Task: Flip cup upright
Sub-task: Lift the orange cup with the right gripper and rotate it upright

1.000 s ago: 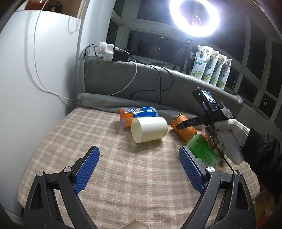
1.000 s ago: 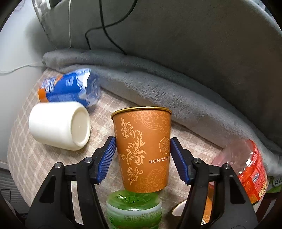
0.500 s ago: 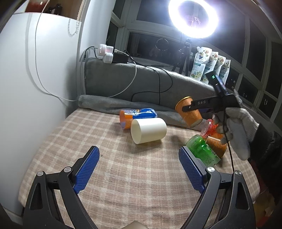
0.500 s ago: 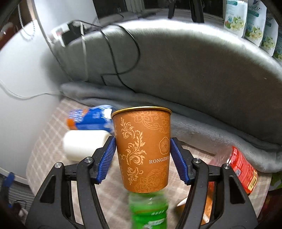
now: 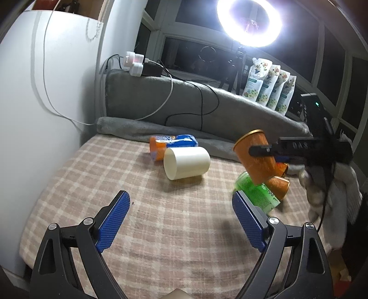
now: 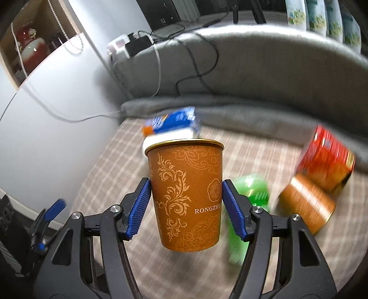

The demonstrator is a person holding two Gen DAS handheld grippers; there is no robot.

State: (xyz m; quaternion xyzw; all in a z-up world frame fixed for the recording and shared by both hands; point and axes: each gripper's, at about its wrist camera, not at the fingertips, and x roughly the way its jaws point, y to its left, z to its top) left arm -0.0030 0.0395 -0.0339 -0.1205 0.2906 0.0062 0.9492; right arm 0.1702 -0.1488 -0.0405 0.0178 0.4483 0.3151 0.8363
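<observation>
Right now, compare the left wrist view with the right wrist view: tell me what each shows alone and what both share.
Only the left wrist view shows the ring light, the gloved hand and the open left gripper.

Only the right wrist view shows the cup's printed side close up and the red bottle.

Both show the orange cup held off the bed by the right gripper, the white cup on its side, the green bottle and the blue bottle.

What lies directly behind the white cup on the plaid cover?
Behind the white cup lies a blue-and-orange bottle on its side, touching or nearly so; the cup hides its lower edge. Beyond it is the grey blanket roll.
</observation>
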